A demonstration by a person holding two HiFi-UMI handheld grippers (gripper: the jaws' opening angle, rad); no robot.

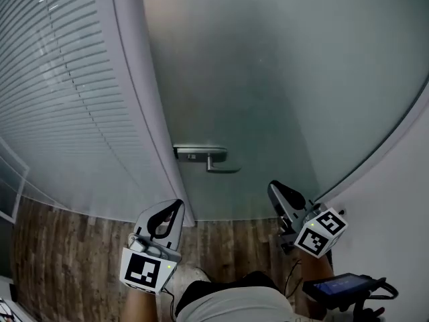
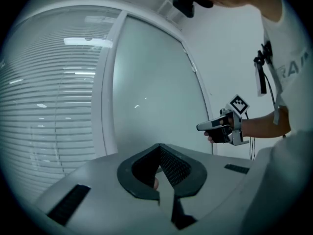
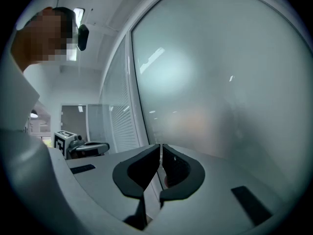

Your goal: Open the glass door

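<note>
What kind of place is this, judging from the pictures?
Most likely an office interior. There is a frosted glass door with a metal lever handle, horizontal blinds on the panel beside it, and a wood-pattern floor.

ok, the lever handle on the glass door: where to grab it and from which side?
Take the lever handle on its level bar near the free end, which points right from the plate at the left edge of the glass door. Come in head-on with the right gripper, probably, since it's nearer that end, jaws above and below. They're shut now, so open first.
</note>
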